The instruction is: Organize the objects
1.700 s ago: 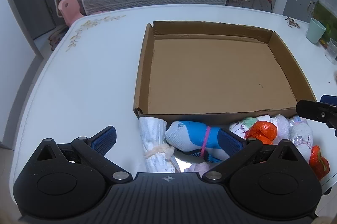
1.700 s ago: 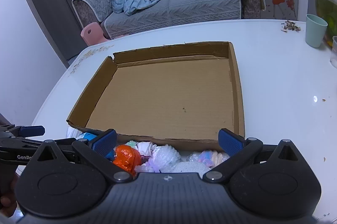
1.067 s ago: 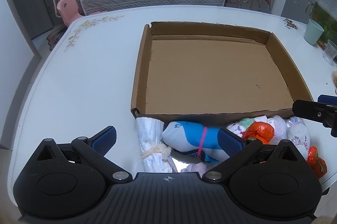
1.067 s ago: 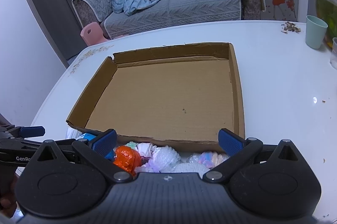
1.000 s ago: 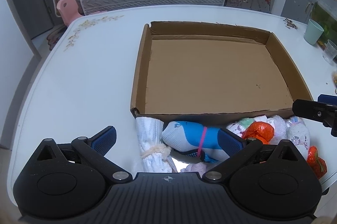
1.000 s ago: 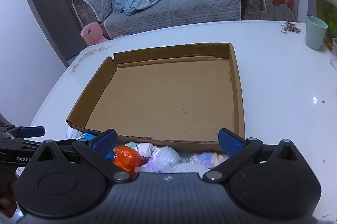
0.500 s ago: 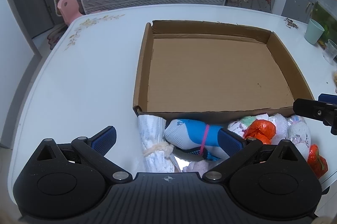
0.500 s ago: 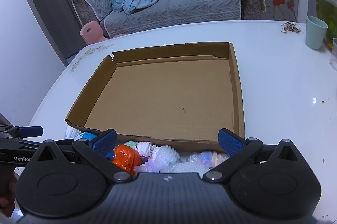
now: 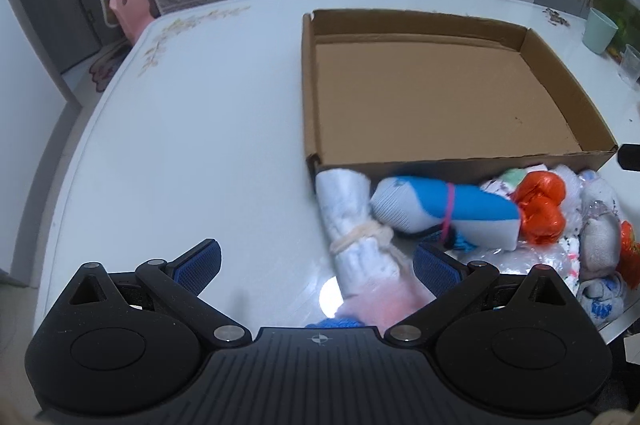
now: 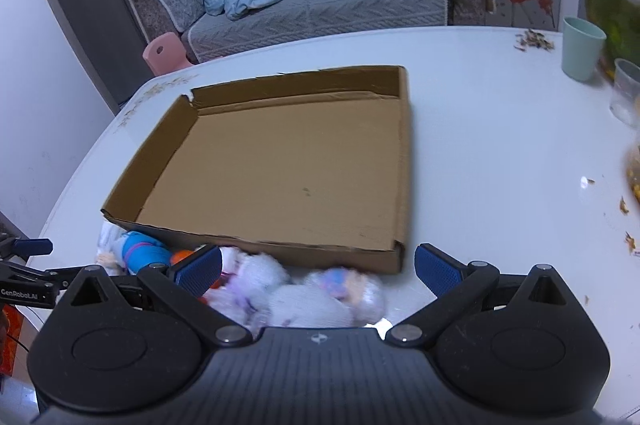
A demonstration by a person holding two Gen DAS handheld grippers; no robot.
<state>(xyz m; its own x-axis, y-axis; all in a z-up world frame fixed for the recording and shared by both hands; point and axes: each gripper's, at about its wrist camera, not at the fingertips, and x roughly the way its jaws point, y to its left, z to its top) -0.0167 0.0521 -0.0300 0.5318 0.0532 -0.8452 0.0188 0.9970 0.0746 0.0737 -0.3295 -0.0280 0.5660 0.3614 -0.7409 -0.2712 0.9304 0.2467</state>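
Note:
A shallow, bare cardboard tray [image 9: 436, 101] [image 10: 280, 169] lies on the white table. Against its near wall sits a pile of rolled sock bundles: a white roll tied with cream yarn [image 9: 352, 225], a blue and white roll with a pink band [image 9: 444, 209] [image 10: 138, 251], an orange bundle [image 9: 540, 205], and several pale ones [image 10: 304, 293]. My left gripper [image 9: 316, 263] is open, low over the table, with the white roll's end between its fingers. My right gripper [image 10: 318, 265] is open just above the pale bundles. Each gripper's tip shows at the edge of the other's view.
A mint green cup [image 10: 582, 47] [image 9: 598, 31] and a clear glass [image 10: 626, 91] stand at the table's far right, with crumbs [image 10: 534, 39] nearby. A grey sofa [image 10: 320, 1] with blankets and a pink stool [image 10: 164, 53] lie beyond the table. Bare tabletop [image 9: 192, 129] stretches left of the tray.
Both grippers have shifted sideways: the left one to the left, so the tray and socks now sit to its right; the right one to the right. Both stay open.

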